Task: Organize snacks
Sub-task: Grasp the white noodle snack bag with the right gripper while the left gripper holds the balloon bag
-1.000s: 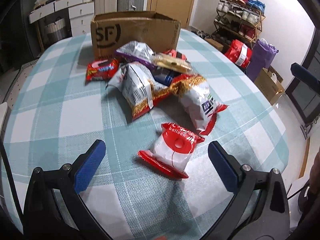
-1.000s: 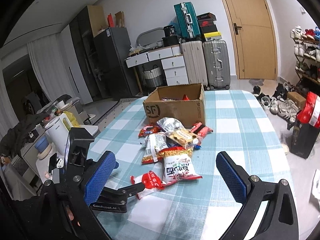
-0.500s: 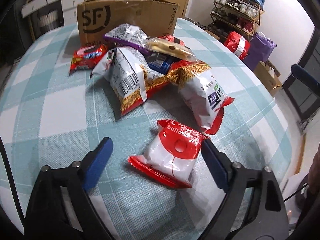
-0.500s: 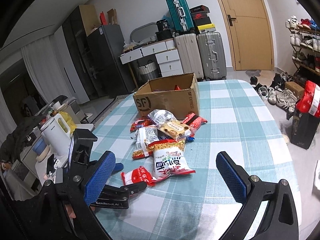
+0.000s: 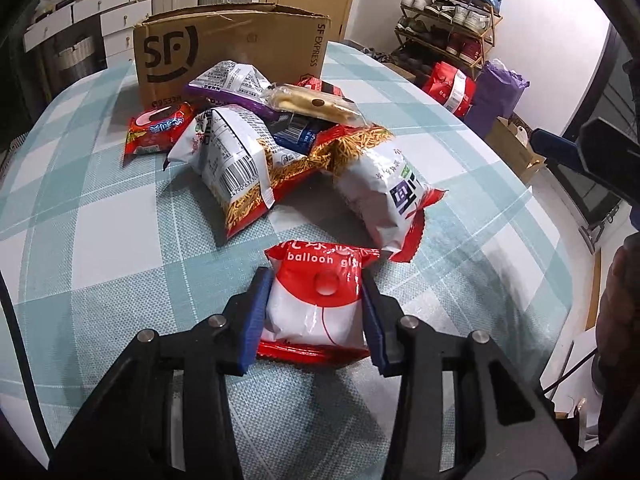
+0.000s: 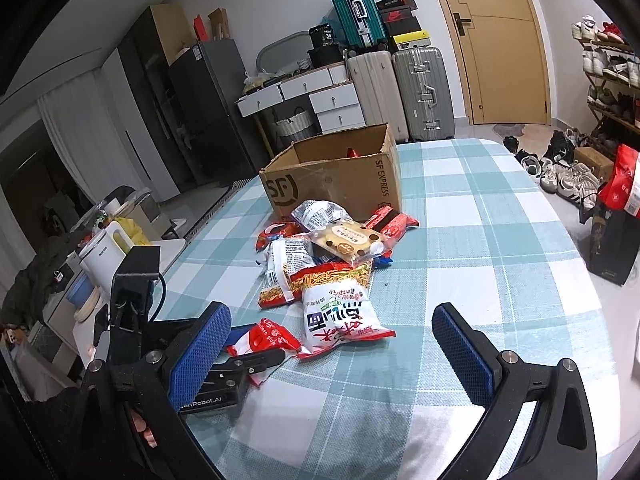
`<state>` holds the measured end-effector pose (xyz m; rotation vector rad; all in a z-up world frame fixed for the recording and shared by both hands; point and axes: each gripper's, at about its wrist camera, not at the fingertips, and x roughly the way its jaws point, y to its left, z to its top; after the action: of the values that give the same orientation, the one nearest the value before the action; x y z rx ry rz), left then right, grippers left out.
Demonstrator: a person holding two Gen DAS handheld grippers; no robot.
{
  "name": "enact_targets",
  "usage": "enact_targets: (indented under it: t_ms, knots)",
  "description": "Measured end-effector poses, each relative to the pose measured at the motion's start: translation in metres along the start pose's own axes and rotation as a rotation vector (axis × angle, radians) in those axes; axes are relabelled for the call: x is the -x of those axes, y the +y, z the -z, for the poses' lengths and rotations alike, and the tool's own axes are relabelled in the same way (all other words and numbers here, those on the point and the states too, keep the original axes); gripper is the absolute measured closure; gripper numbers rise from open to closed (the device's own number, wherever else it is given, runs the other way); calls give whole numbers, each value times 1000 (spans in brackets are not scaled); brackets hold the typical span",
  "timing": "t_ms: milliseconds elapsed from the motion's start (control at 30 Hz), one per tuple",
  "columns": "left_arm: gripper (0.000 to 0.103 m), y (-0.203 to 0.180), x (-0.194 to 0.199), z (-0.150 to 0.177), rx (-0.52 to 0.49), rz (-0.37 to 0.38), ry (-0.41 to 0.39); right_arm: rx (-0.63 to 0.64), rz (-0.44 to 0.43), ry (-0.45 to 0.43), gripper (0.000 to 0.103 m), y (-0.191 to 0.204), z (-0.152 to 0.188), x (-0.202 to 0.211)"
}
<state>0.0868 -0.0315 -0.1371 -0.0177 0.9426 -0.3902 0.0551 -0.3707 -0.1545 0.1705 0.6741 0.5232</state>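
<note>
Left gripper [image 5: 314, 312] now closed on balloon-gum packet [image 5: 320, 304], lower centre; pick begun. Right gripper [image 6: 332, 344] wide open, empty.

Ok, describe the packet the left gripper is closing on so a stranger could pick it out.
Start at the SF box on the checked table, then follow the snack heap toward the near edge. The last packet, apart from the heap, is the balloon gum, between the left gripper jaws. Only it is white with a red top and a round hole.
</note>
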Motion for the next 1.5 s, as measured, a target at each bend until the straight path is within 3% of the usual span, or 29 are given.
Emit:
enact_targets:
  t_ms: [767, 1500]
  knots:
    - [63, 32, 42, 2, 94, 27, -48, -20, 0, 54, 1, -11, 4, -30]
    - [63, 61, 49, 1, 197, 3, -54, -46, -22, 216, 1, -28, -3, -107]
